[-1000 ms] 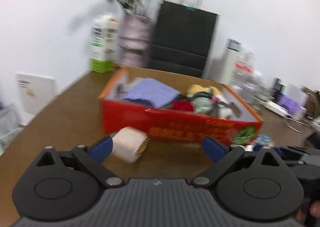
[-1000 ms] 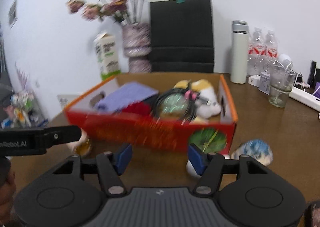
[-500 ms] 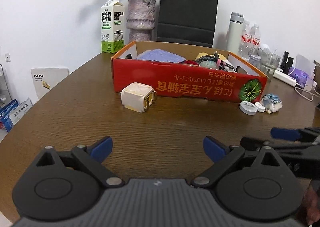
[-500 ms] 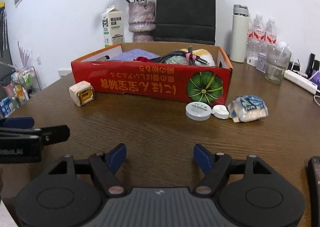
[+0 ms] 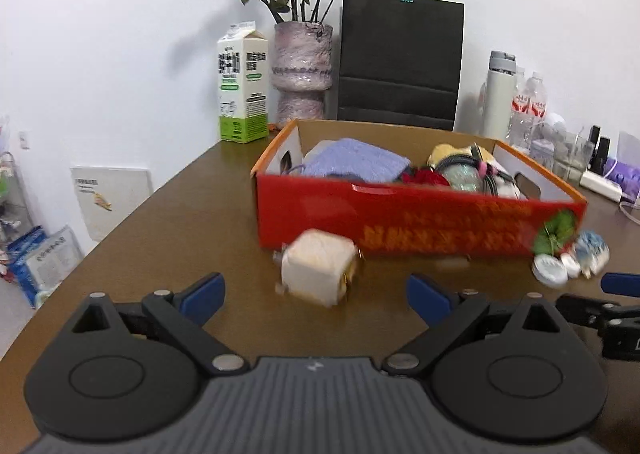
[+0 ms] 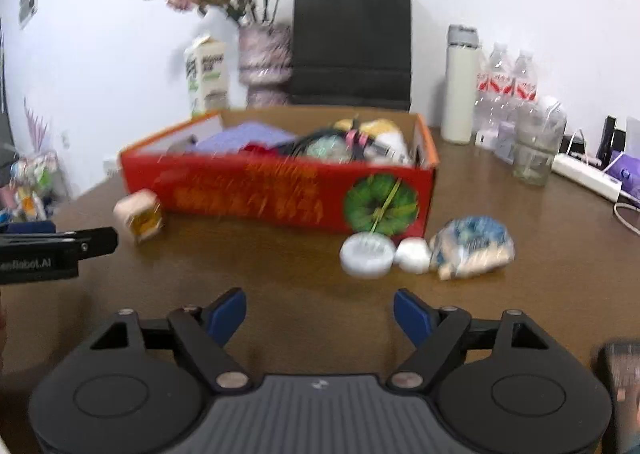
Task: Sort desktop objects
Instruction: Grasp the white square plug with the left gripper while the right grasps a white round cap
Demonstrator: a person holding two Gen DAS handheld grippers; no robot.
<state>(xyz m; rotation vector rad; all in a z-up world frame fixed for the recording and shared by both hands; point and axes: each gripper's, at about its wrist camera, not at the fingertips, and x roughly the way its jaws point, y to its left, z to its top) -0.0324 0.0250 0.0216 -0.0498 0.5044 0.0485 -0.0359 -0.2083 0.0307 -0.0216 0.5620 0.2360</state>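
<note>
We hold both sets of jaws wide, empty: left gripper point(image 5: 314, 292), and right gripper point(image 6: 320, 314), whose jaws just widened. Bare brown surface point(image 6: 280, 266) lies ahead. Beyond, cream cube point(image 5: 318, 272), white discs point(image 6: 366, 254) and packet point(image 6: 472, 246) line the red box point(image 6: 276, 189).

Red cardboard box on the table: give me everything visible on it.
The red cardboard box is a shallow open-top tray, red outside with orange print and a green pumpkin picture at one end, plain brown inside, with hand-hole cutouts in the end walls. It sits flat on the brown table, filled with a purple cloth, cables and soft items. Motion blur hides the lettering.
</note>
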